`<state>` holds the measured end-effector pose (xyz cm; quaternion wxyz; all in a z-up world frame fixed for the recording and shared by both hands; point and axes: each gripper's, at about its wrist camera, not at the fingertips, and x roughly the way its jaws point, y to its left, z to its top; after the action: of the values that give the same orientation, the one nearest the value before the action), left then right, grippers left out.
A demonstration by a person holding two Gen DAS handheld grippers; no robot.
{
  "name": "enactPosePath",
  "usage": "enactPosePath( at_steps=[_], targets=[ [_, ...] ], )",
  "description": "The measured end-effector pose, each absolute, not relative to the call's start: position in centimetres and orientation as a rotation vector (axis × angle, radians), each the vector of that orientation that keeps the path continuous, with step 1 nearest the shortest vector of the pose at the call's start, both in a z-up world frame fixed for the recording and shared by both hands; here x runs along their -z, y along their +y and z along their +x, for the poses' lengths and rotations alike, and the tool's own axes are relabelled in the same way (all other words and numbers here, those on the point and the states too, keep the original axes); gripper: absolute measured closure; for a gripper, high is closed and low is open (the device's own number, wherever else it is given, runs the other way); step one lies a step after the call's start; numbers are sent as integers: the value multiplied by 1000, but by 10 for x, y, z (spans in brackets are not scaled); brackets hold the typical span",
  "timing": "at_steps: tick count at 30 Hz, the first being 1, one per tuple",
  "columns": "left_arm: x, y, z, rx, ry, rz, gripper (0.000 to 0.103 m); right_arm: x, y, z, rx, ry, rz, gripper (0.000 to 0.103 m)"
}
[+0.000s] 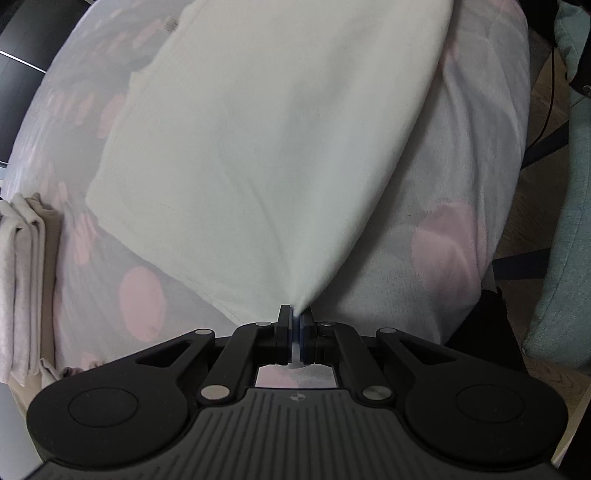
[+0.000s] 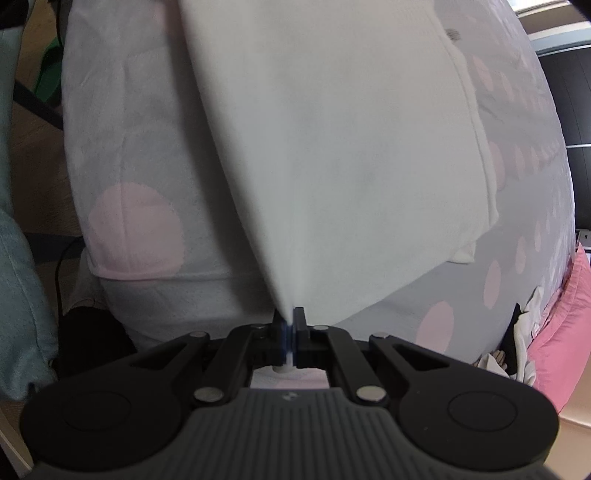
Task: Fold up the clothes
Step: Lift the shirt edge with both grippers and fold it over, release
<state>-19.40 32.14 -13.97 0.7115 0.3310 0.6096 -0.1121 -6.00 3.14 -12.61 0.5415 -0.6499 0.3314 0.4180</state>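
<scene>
A cream-white garment (image 1: 258, 147) lies spread on a grey bed cover with pink dots (image 1: 140, 306). My left gripper (image 1: 296, 314) is shut on one near corner of it, and the cloth rises taut from the pinch. In the right wrist view the same garment (image 2: 332, 147) fans out from my right gripper (image 2: 290, 314), which is shut on the other near corner. A small label (image 1: 170, 25) shows on the cover by the garment's far edge. Both grippers point steeply down at the bed.
A stack of folded light-grey clothes (image 1: 22, 280) sits at the bed's left edge. A teal chair (image 1: 569, 258) and wooden floor (image 1: 532, 206) lie to the right. Pink fabric (image 2: 561, 332) and a crumpled black-and-white item (image 2: 517, 350) lie at the bed's right side.
</scene>
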Motion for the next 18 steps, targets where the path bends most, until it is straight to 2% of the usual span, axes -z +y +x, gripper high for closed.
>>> enactPosePath(
  at_steps=[3,5,9,11,14,16,18],
  targets=[
    [150,318,-193,251,1372,768,100,135,32,-70,-989,750,-1599,99],
    [153,317,-193,257,1394,781,97,139,31,-78,-990,719,-1646,94],
    [145,319,-189,267,1442,734,84,136,30,-89,-1008,717,-1677,85],
    [133,323,-186,260,1429,669,81,126,31,-90,-1021,740,-1646,84],
    [109,330,-185,260,1392,588,70,106,32,-88,-1034,764,-1577,74],
    [93,334,-180,259,1355,527,63,90,32,-84,-1032,774,-1517,72],
    [77,344,-173,258,1316,439,62,73,33,-68,-1016,822,-1392,72]
  ],
)
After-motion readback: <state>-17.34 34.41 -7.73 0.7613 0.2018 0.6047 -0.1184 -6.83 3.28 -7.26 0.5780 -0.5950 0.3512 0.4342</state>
